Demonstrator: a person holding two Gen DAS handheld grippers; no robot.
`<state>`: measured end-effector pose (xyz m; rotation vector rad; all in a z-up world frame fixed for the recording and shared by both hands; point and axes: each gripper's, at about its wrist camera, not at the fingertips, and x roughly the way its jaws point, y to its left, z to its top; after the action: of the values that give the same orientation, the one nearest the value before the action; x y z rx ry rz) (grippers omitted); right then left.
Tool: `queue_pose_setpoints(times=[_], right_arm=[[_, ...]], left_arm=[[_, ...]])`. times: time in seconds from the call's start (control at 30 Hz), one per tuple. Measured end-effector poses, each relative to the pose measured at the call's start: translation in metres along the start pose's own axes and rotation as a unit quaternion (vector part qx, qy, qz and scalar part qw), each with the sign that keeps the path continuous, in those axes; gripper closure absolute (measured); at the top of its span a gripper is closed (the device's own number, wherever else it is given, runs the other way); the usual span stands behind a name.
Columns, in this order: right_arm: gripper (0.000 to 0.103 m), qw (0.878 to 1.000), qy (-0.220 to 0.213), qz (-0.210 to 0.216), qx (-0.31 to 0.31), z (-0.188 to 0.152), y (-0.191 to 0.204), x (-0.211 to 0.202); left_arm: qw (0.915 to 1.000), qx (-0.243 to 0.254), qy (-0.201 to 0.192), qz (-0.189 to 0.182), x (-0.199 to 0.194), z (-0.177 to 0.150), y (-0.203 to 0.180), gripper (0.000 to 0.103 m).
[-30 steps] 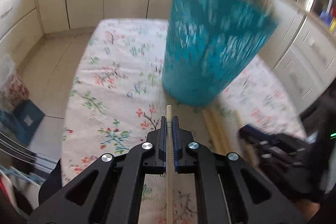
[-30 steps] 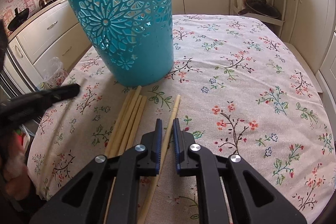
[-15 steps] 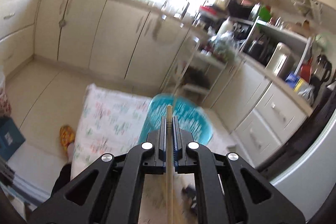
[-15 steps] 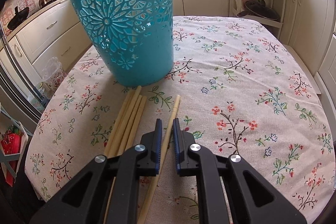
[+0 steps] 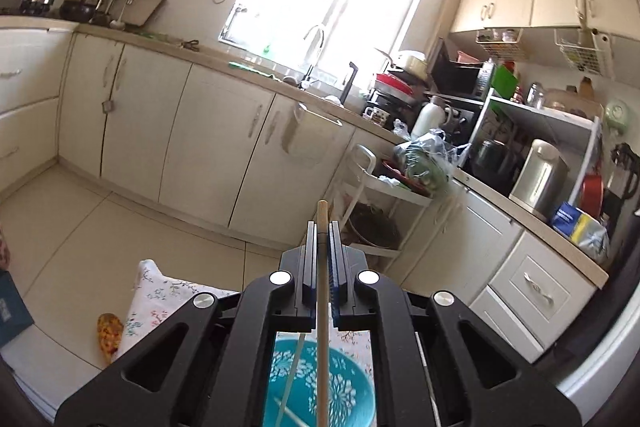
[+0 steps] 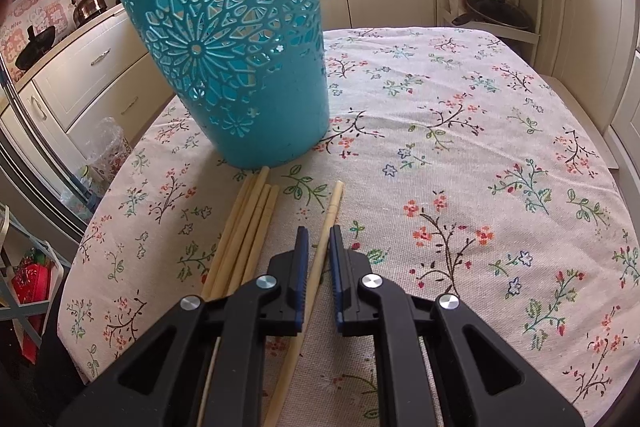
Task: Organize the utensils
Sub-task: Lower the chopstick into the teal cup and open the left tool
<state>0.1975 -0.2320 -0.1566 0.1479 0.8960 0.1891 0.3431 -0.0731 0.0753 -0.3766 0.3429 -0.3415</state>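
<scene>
Our left gripper clamps one chopstick upright, lower end over the basket. Our right gripper, open, straddles a flat chopstick pointing basketward.

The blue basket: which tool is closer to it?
Left. The left tool hangs just above the basket, clamping a chopstick. The right tool sits back, straddling a lone chopstick.

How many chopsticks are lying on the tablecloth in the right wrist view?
5: a bunch of four before the teal basket, and a lone chopstick between the right tool's open jaws. The tool hides the bunch's near ends; another may lie underneath.
</scene>
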Motion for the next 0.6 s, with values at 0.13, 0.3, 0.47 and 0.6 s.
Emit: queue_pose_setpoints(times=[0.13,0.3,0.47,0.6], right_arm=[[0.092,1.0,0.0,0.003,0.002,0.0,-0.001,0.001],[0.092,1.0,0.0,0.007,0.006,0.001,-0.003,0.001],[0.092,1.0,0.0,0.007,0.006,0.001,-0.002,0.001],[0.092,1.0,0.0,0.006,0.005,0.001,-0.002,0.001]], left_arm=[[0.9999,-0.004,0.001,0.013,0.03,-0.01,0.004,0.098],[0.9995,-0.011,0.011,0.026,0.052,-0.027,0.015,0.098],[0.9994,-0.005,0.014,0.031,0.053,-0.041,0.021,0.098],[0.9986,0.011,0.035,0.037,0.052,-0.053,0.024,0.098]])
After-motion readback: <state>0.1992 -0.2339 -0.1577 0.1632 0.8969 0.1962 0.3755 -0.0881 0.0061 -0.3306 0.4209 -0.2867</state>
